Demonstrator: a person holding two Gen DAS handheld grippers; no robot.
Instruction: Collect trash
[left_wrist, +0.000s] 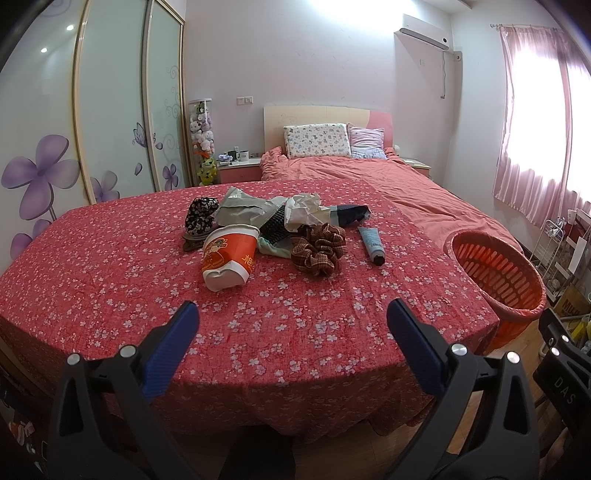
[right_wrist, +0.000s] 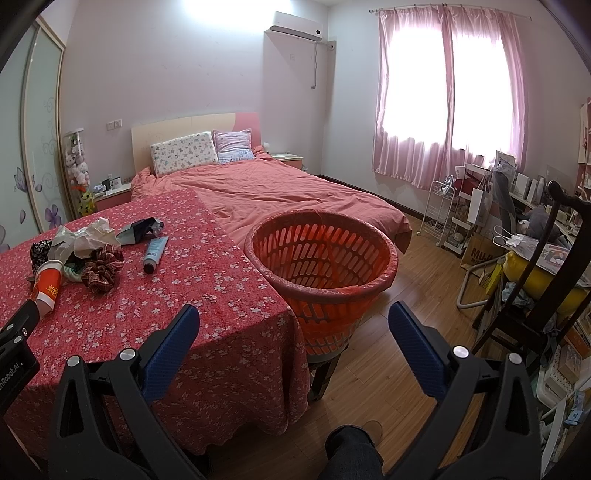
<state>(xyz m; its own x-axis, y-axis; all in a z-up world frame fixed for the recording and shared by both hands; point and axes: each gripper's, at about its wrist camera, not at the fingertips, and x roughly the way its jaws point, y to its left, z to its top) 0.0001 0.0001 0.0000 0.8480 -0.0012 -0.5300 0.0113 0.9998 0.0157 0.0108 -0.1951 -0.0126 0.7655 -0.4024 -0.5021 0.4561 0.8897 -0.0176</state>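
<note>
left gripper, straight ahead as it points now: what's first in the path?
Probably the tipped orange paper cup, slightly left of center; only bare floral tablecloth lies before it. The left gripper is open; depth unclear.

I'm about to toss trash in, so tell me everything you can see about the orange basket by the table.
The orange basket is round, looks like plastic, with slotted walls and a thick rolled rim. A thin translucent bag appears to line it, folded over the rim. It stands upright and looks empty, at the right corner of the floral tablecloth, which touches its side, with the bed behind. It seems to rest on a dark stand above the wooden floor.
</note>
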